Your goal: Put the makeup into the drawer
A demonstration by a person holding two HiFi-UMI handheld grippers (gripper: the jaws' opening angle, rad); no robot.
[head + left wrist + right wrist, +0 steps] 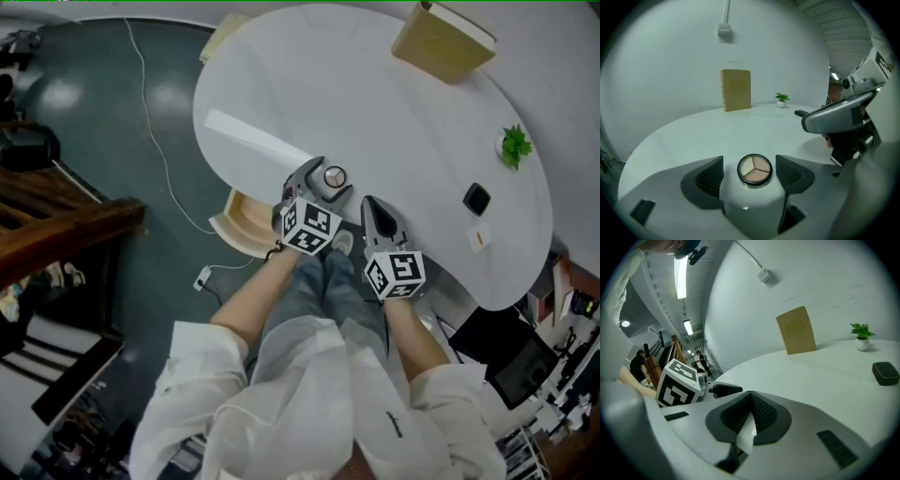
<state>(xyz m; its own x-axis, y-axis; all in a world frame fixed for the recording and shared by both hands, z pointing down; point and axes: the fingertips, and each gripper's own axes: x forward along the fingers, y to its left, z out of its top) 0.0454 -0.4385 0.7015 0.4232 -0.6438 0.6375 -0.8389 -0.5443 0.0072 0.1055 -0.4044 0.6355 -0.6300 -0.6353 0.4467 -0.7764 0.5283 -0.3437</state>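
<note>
drawer: pale wooden drawer (246, 220) shows at the left under the edge of the round white table (375, 103); it looks pulled out to me, and I see nothing in the part that shows.
left gripper: my left gripper (328, 180) is down at the near table edge with its jaws apart, one either side of the makeup, and a gap shows on both sides, so no grip yet.
makeup: small round black-rimmed compact with three powder shades (754, 169) lies flat on the table between my left jaws, not in the drawer.
right gripper: my right gripper (750, 412) is just beside the left one, jaws pressed together, holding nothing.
done: approach only, I judge.
left: close on the compact, lift it, carry it left and down into the drawer, release; perhaps push the drawer in too.
</note>
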